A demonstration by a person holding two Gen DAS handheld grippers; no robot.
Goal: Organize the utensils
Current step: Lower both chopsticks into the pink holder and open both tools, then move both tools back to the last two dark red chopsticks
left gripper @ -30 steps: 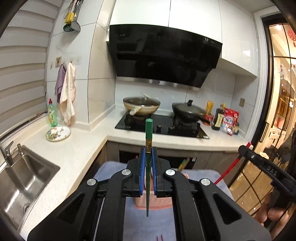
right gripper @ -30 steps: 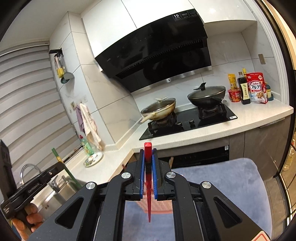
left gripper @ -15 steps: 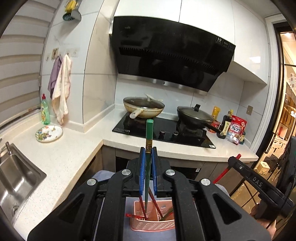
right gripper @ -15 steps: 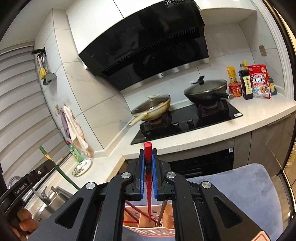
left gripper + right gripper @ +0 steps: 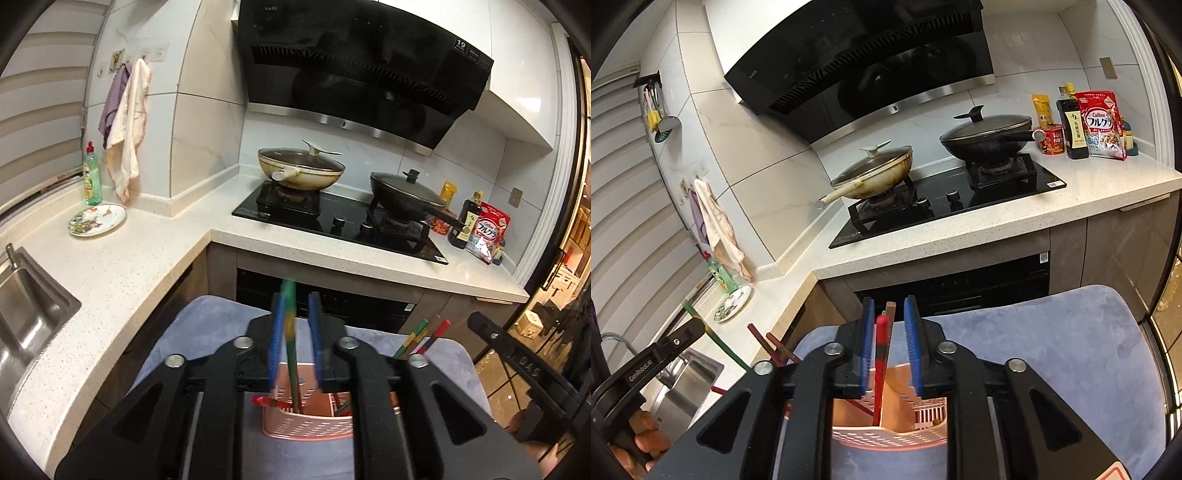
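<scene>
My left gripper (image 5: 295,299) hangs over a pink slotted basket (image 5: 306,424). Its jaws are opening, and a blurred green chopstick (image 5: 290,332) stands loose between the blue pads with its lower end in the basket. My right gripper (image 5: 889,301) is over the same basket (image 5: 886,435). Its jaws are also opening, and a red chopstick (image 5: 881,354) stands free between the pads with its tip down in the basket. Several other chopsticks (image 5: 424,336) lean out of the basket, and a red one (image 5: 266,400) pokes out over its rim.
The basket sits on a blue-grey padded surface (image 5: 1052,350). Behind it runs a white counter (image 5: 129,258) with a black hob (image 5: 332,221) bearing two lidded pans. A steel sink (image 5: 26,314) is at the left, with a plate (image 5: 96,220) and a green bottle (image 5: 92,177) beyond it.
Both grippers have sunk towards the basket, which has come into fuller view. Their jaws have parted, and the green and red chopsticks have slid down into the basket.
</scene>
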